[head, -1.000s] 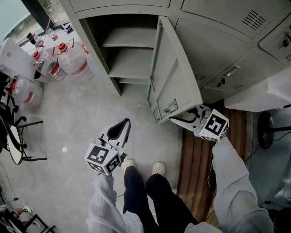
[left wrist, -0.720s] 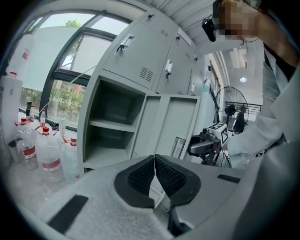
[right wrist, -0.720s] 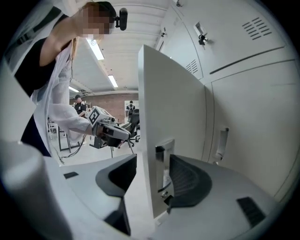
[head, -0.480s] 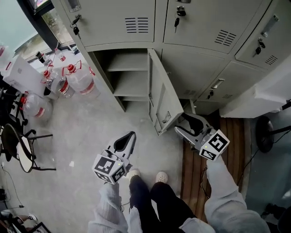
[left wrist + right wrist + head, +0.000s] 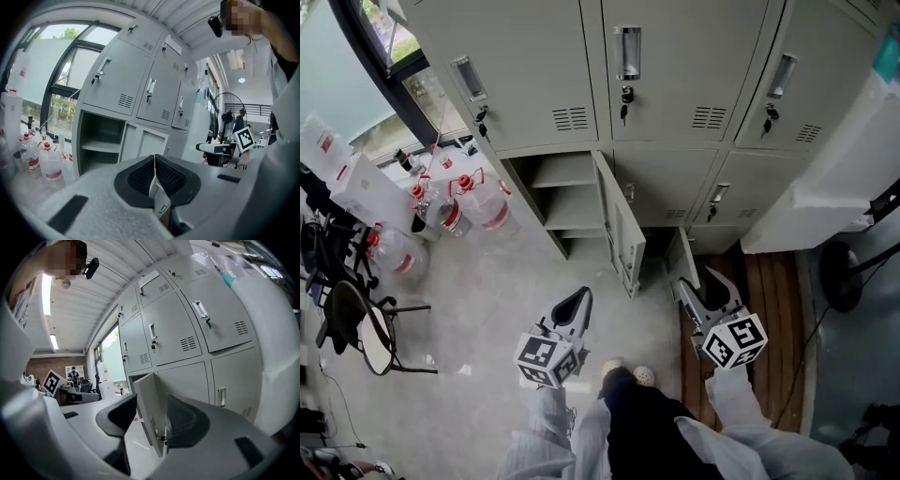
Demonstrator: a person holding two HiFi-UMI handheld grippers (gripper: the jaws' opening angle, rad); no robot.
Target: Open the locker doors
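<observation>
Nearest, the left tool (image 5: 578, 300) hangs with its jaws pressed together, empty. The right tool (image 5: 697, 285) has just been opening; its jaws stand wide with nothing between them. Beyond, 1 grey metal lower locker door (image 5: 619, 225) stands swung open on bare shelves (image 5: 567, 206). The neighbouring grey lower door (image 5: 670, 183) and 3 grey upper doors (image 5: 675, 66) are shut. Likely next: hold the right tool wide, straddle a silver handle (image 5: 716, 195), close firmly, then pull outward along the door's arc.
</observation>
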